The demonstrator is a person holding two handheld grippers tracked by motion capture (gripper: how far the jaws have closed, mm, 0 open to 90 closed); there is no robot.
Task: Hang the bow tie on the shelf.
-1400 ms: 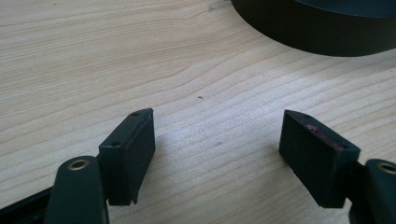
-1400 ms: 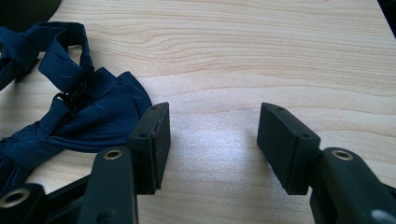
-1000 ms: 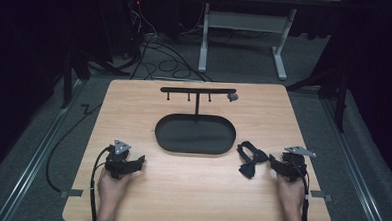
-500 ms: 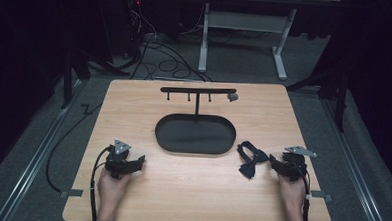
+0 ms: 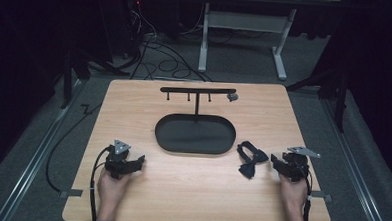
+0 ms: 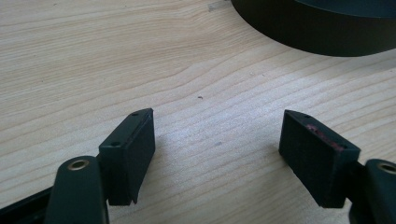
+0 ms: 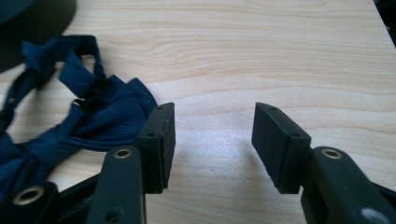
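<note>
Near the right front of the wooden table [image 5: 180, 190], the dark blue bow tie [image 5: 251, 159] lies crumpled with its strap looped, just beside the right gripper [image 5: 278, 163] and a little apart from the black oval tray [image 5: 195, 134]; neither hand has shifted from its place compared with the earlier high views, and the bow tie lies where it lay then; what has changed is small but telling: the right gripper's jaws have just been closing a little from their widest, though they remain well apart with nothing but bare wood between them; in the right gripper view the bow tie [image 7: 70, 126] sits off to the side of one jaw, touching or nearly touching its outer face, not in the gap; so the narrowing reads, to my judgement, as a setting of the jaws before a reach for the fabric, not a grip; the left gripper [image 5: 137, 161] rests on the table at the other side, its jaws wide apart and empty, the tray wall [image 6: 322, 32] ahead of it; behind the tray stands the hanger rack [image 5: 198, 93] with its small hooks, bare, a likely place for the bow tie.
</note>
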